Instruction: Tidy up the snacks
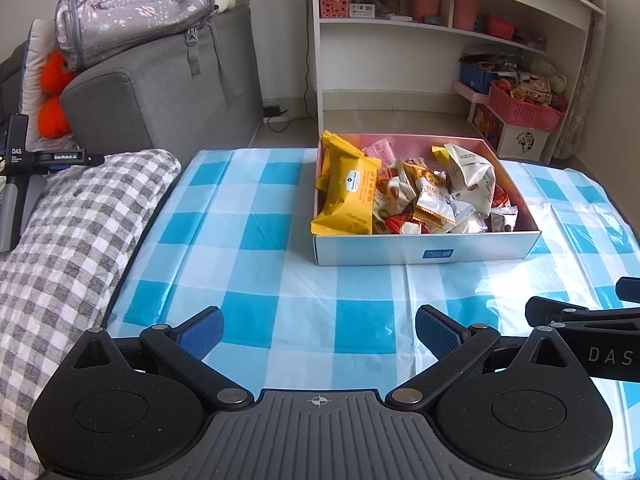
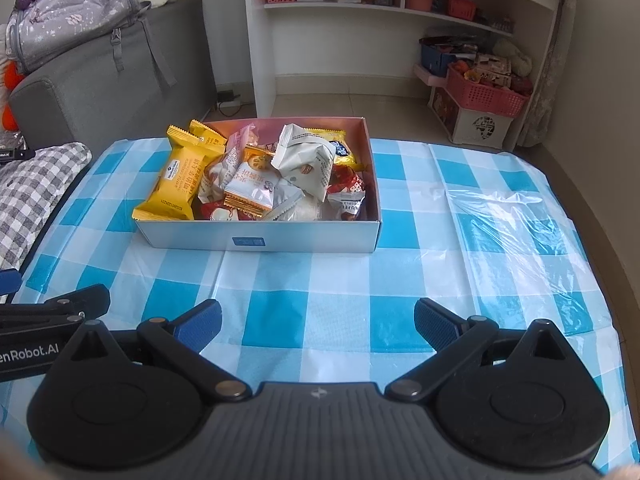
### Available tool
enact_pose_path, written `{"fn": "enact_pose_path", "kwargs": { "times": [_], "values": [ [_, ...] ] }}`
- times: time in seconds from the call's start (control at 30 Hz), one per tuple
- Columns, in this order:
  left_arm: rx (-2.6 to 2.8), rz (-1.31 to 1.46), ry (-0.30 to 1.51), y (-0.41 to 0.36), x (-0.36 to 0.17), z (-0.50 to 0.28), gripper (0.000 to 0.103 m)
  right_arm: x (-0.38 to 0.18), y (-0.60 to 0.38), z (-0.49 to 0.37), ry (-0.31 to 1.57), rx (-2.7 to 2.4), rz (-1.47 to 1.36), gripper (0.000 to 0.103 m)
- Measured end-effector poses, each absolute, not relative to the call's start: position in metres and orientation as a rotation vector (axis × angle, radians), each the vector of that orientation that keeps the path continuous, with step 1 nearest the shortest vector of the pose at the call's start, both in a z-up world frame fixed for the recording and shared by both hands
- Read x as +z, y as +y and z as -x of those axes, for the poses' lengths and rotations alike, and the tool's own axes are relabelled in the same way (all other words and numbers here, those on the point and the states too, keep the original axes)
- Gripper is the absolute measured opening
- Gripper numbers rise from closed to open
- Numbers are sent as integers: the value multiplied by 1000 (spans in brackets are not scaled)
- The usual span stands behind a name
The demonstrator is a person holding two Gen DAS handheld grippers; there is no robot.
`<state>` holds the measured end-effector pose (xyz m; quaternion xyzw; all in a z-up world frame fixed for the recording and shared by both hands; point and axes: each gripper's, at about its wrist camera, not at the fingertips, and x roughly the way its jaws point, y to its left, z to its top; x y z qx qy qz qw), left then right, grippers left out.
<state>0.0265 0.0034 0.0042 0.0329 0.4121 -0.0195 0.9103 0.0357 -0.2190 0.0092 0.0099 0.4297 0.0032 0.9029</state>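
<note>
A shallow white box (image 1: 424,246) (image 2: 260,236) with a pink inside stands on the blue-and-white checked tablecloth (image 1: 256,264) (image 2: 400,272). It holds several wrapped snacks: yellow packs (image 1: 348,196) (image 2: 176,184) on its left side, a crumpled white pack (image 1: 472,178) (image 2: 308,164), and red, white and orange wrappers between them. My left gripper (image 1: 320,332) hovers open over the cloth in front of the box, nothing between its blue pads. My right gripper (image 2: 318,322) is likewise open and empty, short of the box. Each gripper shows at the edge of the other's view.
A grey checked cushion (image 1: 68,248) lies at the table's left edge, a grey sofa (image 1: 168,84) with a backpack (image 1: 128,4) behind it. White shelves (image 1: 440,32) and a pink basket (image 1: 524,108) stand beyond the table. Loose clear plastic (image 2: 512,224) covers the cloth's right side.
</note>
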Motion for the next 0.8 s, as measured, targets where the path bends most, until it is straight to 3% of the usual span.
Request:
{"fn": "enact_pose_path", "kwargs": {
  "times": [0.8],
  "values": [
    [-33,-73,861,5,1,-27,103,8,-217,-36,891,-7,-25,103]
  ]
}}
